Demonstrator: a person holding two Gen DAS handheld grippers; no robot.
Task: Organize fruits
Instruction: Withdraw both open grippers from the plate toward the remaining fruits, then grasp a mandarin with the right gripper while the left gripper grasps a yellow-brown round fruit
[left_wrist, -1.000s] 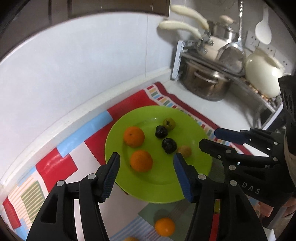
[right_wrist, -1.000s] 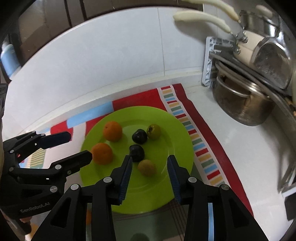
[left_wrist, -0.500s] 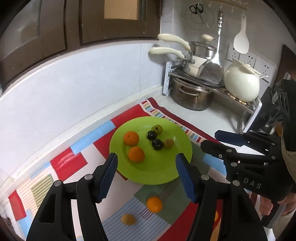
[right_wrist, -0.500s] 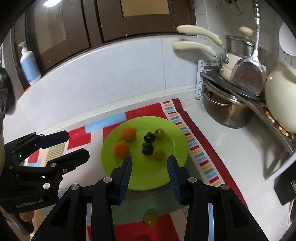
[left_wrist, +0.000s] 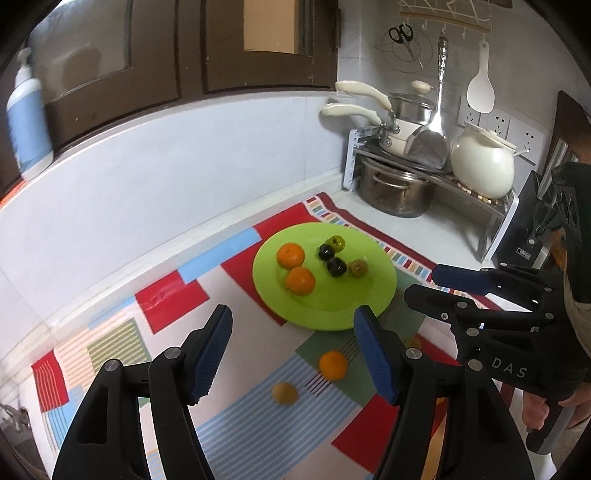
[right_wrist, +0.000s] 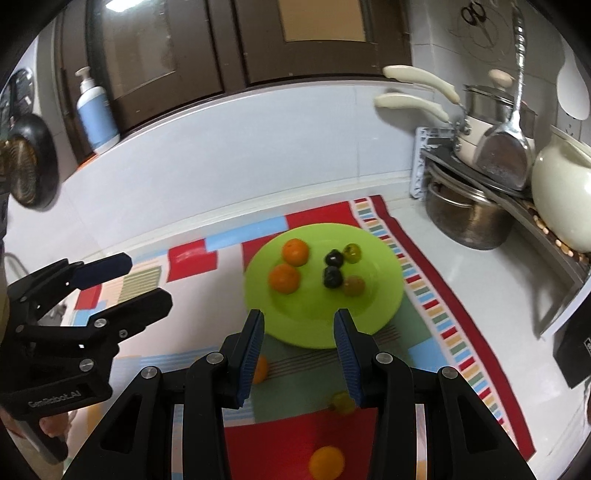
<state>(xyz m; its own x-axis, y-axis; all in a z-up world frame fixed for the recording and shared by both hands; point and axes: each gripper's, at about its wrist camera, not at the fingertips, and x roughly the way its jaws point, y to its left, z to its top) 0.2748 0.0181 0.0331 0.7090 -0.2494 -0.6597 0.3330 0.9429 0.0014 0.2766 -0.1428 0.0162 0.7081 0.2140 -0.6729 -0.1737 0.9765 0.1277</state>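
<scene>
A green plate (left_wrist: 373, 299) (right_wrist: 384, 306) on the patterned mat holds two oranges (left_wrist: 300, 280) (right_wrist: 283, 278), two dark plums (left_wrist: 336, 266) (right_wrist: 332, 276) and two greenish fruits (left_wrist: 357, 267) (right_wrist: 354, 285). Loose on the mat lie an orange (left_wrist: 333, 364) (right_wrist: 260, 369), a yellowish fruit (left_wrist: 284, 393), a green fruit (right_wrist: 340, 402) and another orange (right_wrist: 326, 461). My left gripper (left_wrist: 293, 343) (right_wrist: 122, 280) is open and empty above the mat. My right gripper (right_wrist: 298, 345) (left_wrist: 436, 286) is open and empty, near the plate's front edge.
The colourful mat (left_wrist: 166, 302) covers the white counter. A rack at the back right holds a steel pot (left_wrist: 395, 188), pans and a cream jar (left_wrist: 482, 168). A soap bottle (right_wrist: 94, 110) stands on the ledge. A black box (left_wrist: 524, 240) stands at the right.
Both grippers have pulled back and up from the plate, so more of the mat and the loose fruits show. Both stay open and empty.
</scene>
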